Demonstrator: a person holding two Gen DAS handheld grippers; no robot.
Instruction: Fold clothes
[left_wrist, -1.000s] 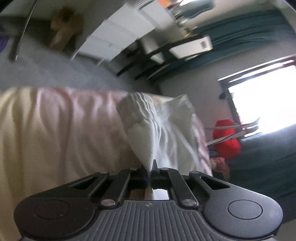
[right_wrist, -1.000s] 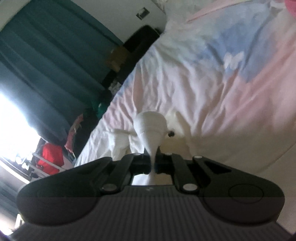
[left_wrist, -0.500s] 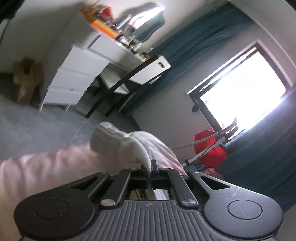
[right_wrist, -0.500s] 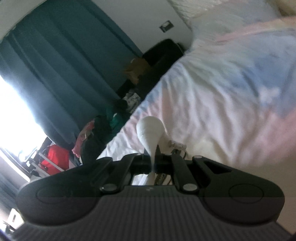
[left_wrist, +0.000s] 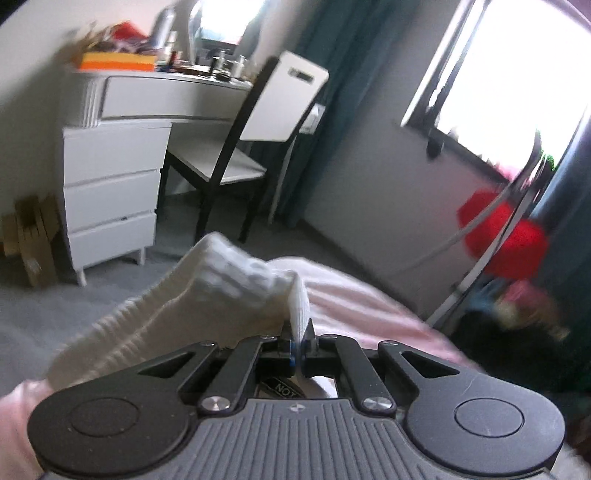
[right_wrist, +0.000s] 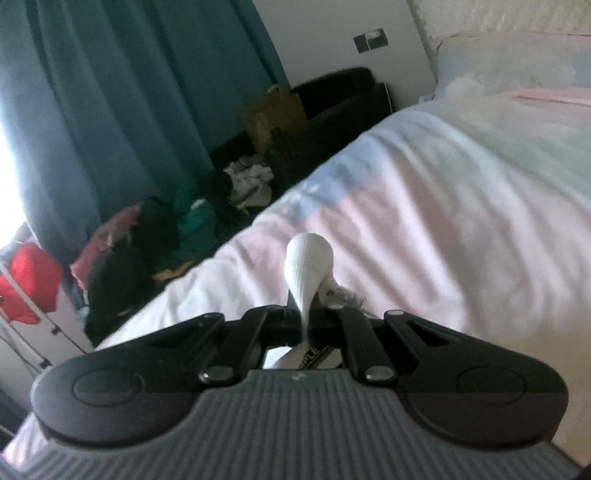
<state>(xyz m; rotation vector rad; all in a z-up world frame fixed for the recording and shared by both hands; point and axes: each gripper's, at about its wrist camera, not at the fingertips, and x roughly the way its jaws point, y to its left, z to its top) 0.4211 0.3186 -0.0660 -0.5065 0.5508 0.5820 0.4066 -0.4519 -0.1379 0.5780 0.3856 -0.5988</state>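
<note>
My left gripper (left_wrist: 298, 326) is shut on a white ribbed knit garment (left_wrist: 207, 295). The cloth bunches up in front of the jaws and trails to the left over the pink bed cover (left_wrist: 362, 306). My right gripper (right_wrist: 303, 314) is shut on another part of the white ribbed garment (right_wrist: 308, 262), which stands up as a rounded fold above the jaws. Both grippers are held above the bed (right_wrist: 461, 206). The rest of the garment hangs below the grippers, out of sight.
In the left wrist view, a white drawer unit (left_wrist: 110, 192), a desk with clutter, a black-framed chair (left_wrist: 251, 133), a window and a red item (left_wrist: 506, 240) on a rack. In the right wrist view, teal curtains (right_wrist: 110, 92), a clothes pile (right_wrist: 166, 229) on the floor, pillows at the headboard.
Both grippers have lifted and tilted up with the garment. The views swung from the bed surface to the room. The white cloth has risen off the bed.
</note>
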